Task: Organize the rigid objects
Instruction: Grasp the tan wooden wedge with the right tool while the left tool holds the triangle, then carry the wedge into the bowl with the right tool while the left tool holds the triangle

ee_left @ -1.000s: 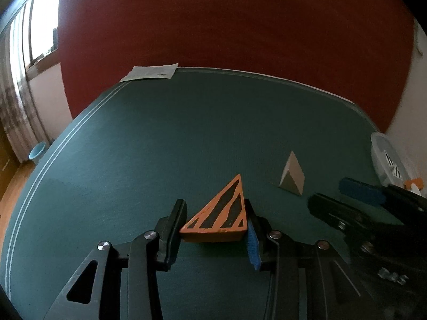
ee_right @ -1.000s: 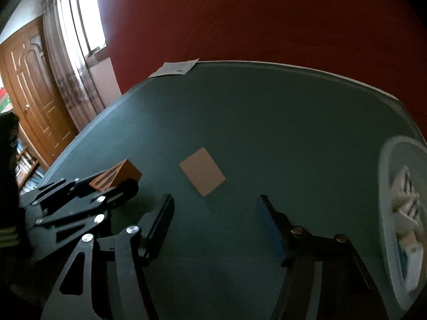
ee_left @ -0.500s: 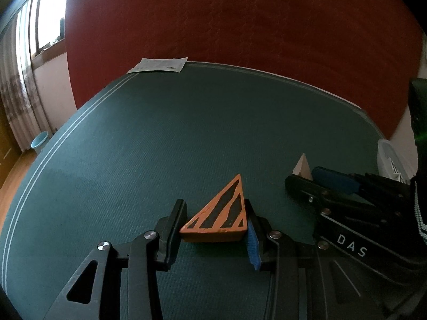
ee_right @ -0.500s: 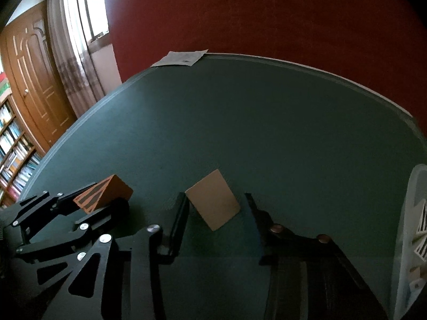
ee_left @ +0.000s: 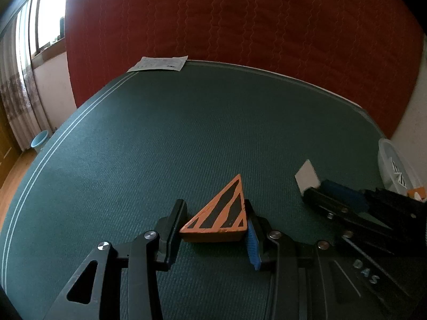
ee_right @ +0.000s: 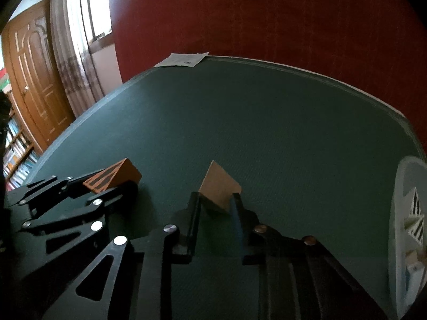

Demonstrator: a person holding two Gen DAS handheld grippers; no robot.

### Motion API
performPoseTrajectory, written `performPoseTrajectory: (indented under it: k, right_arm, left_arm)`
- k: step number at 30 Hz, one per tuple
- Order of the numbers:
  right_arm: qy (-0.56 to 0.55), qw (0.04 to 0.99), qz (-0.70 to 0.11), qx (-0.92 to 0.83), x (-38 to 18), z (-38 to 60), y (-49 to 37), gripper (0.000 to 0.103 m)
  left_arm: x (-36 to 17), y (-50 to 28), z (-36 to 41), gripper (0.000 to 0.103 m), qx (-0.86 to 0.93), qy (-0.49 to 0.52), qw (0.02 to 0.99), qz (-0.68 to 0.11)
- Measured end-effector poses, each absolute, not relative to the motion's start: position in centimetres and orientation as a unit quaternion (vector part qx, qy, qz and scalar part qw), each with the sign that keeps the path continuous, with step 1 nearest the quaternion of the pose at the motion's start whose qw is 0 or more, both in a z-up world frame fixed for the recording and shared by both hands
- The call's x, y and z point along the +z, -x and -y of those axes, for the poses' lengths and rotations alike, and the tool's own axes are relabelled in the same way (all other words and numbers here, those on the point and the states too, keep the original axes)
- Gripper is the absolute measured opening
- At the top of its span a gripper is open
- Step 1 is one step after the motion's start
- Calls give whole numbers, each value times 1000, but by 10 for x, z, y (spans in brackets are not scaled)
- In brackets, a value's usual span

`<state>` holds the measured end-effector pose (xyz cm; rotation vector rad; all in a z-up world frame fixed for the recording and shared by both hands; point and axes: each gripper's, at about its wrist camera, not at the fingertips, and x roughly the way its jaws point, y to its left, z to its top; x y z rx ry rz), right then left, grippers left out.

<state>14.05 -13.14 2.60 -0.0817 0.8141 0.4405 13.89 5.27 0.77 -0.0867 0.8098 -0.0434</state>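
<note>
- A dark green mat (ee_left: 165, 144) with pale double lines along its edge covers the surface
- A printed paper sheet (ee_left: 159, 64) lies at the mat's far edge
- A quilted red panel (ee_left: 240, 18) stands behind the mat
- A curtained window (ee_right: 88, 13) lets in daylight, beside a brown panelled door (ee_right: 34, 80)
- A small blue bowl (ee_left: 39, 138) sits on the wooden floor
- Bookshelves (ee_right: 16, 154) show at the far left

White basket (ee_right: 400, 213) cut by right edge; contents blurred; paper sheet (ee_left: 159, 64) print unreadable.
</note>
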Motion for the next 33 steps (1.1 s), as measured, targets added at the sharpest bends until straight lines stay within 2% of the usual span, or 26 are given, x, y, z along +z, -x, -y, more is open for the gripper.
performPoseTrajectory:
  k: [6, 16, 23, 26, 27, 33]
  right_arm:
    - [11, 897, -390, 207, 31, 149, -128, 14]
    - [-20, 891, -400, 213, 31, 156, -128, 16]
    - [-51, 880, -421, 215, 22, 152, -131, 24]
    - [-45, 883, -419, 206, 22, 143, -135, 42]
    - [-42, 885, -417, 202, 22, 141, -136, 45]
    - [-29, 893, -415, 169, 23, 132, -145, 45]
  left_arm:
    - [8, -139, -53, 43, -21, 42, 918, -393]
    - [8, -139, -52, 43, -19, 43, 918, -393]
    - [7, -139, -51, 43, -19, 43, 918, -394]
    - [7, -139, -51, 43, -19, 43, 918, -394]
    - [7, -139, -51, 43, -19, 44, 918, -394]
    - [7, -140, -53, 43, -19, 46, 917, -396]
